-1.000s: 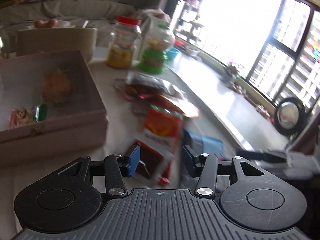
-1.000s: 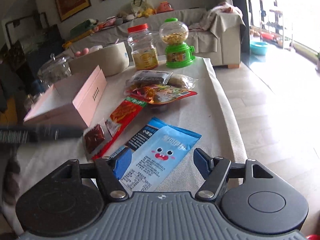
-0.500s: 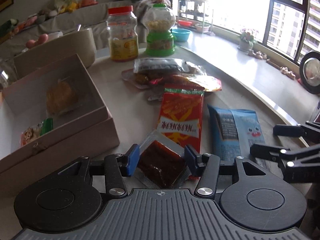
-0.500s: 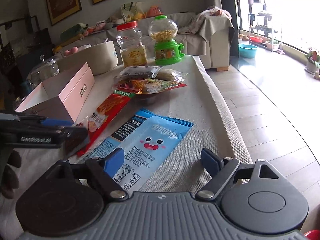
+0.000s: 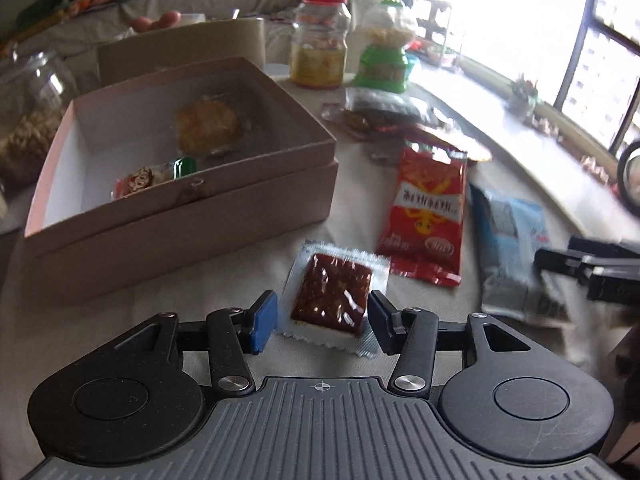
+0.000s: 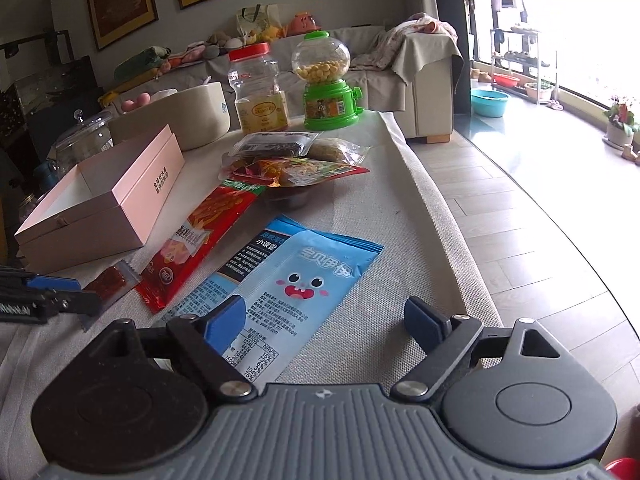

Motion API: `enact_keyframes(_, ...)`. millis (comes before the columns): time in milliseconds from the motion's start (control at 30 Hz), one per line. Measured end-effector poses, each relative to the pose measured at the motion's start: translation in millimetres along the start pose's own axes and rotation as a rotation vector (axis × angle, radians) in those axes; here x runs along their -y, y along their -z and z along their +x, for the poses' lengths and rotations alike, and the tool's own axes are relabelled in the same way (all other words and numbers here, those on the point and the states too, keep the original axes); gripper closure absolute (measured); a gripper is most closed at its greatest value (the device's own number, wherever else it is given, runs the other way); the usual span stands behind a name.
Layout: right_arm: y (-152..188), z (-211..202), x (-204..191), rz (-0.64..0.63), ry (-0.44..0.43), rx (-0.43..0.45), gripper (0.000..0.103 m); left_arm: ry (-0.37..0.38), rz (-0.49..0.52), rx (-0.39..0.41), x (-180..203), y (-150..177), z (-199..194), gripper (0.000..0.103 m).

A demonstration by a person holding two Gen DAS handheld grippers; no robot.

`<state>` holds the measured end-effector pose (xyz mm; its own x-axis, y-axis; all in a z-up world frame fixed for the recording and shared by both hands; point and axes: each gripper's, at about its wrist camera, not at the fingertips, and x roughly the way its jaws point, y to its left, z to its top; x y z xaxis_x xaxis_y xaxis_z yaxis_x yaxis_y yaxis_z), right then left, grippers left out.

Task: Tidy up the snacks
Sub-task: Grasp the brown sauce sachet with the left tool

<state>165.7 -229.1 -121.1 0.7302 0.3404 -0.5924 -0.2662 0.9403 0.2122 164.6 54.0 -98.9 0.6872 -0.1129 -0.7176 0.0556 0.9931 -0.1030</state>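
Observation:
A small clear packet of dark red snack [image 5: 332, 294] lies flat on the beige tablecloth between the blue pads of my left gripper [image 5: 322, 320]. The jaws are closing, with slim gaps still showing on both sides. To its left stands the open pink box [image 5: 180, 216], holding a wrapped golden cake [image 5: 208, 124] and a small sweet packet [image 5: 148, 178]. My right gripper [image 6: 324, 320] hovers low over the near end of the blue cartoon-face packet [image 6: 296, 276]; its jaws are opening and grip nothing. A long red packet [image 6: 204, 232] lies between the two.
A pile of snack bags [image 6: 292, 160] sits mid-table, with a red-lidded jar [image 6: 260, 88] and a green gumball dispenser [image 6: 326, 84] behind it. A beige tub [image 6: 180, 116] and a glass jar [image 6: 84, 140] stand behind the box. The table edge [image 6: 452, 216] drops to floor on the right.
My left gripper has swung toward the pink box and drawn back a little, so the small packet lies further out between its tips. The right jaws have spread wider over the blue packet.

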Motion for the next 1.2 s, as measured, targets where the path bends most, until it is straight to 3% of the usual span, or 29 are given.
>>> enact_keyframes(67,0.3,-0.1,0.0,0.002,0.003,0.001,0.015,0.030,0.001,0.024,-0.2,-3.9,-1.3,0.048)
enact_keyframes(133,0.4,0.1,-0.3,0.003,0.006,0.001,0.015,0.014,0.037,0.026,3.4,-7.2,2.2,0.048)
enact_keyframes(267,0.2,0.6,0.4,0.004,0.005,0.001,0.015,0.045,0.077,-0.025,11.3,-8.4,12.9,0.048)
enact_keyframes(367,-0.1,1.4,0.6,0.002,0.000,-0.005,0.013,0.090,0.116,-0.030,17.1,-6.6,14.8,0.038)
enact_keyframes(433,-1.2,3.5,-0.2,-0.009,-0.017,-0.019,0.006,0.123,0.137,-0.042,18.1,-6.9,16.8,0.027)
enact_keyframes(500,-2.4,5.7,-1.6,-0.025,-0.038,-0.039,0.000,0.148,0.162,-0.058,19.1,-8.1,19.2,0.024)
enact_keyframes(700,-2.7,3.0,-2.1,-0.017,-0.051,-0.069,0.000,0.085,0.293,-0.085,34.5,-1.7,17.3,0.025)
enact_keyframes(767,-0.8,1.0,-3.3,-0.033,-0.059,-0.072,0.000,0.085,0.275,-0.077,30.0,1.8,12.7,0.030)
enact_keyframes(800,-0.9,0.5,-6.3,-0.053,-0.054,-0.081,0.000,0.075,0.254,-0.066,25.4,3.9,9.1,0.042)
enact_keyframes(833,-2.5,-0.9,-9.8,-0.073,-0.050,-0.091,0.000,0.061,0.224,-0.055,19.4,6.0,4.7,0.047)
enact_keyframes(933,-17.6,-9.7,-24.4,-0.080,-0.072,-0.064,0.004,0.066,0.077,-0.053,-3.9,15.6,-12.6,0.047)
enact_keyframes(1033,-37.3,-8.4,-50.8,-0.071,-0.117,-0.020,0.004,0.051,-0.007,-0.045,-17.5,31.2,-30.7,0.048)
enact_keyframes(1200,-51.3,48.2,-104.7,-0.034,-0.066,-0.117,0.004,0.040,-0.089,-0.021,-29.6,55.5,-55.1,0.048)
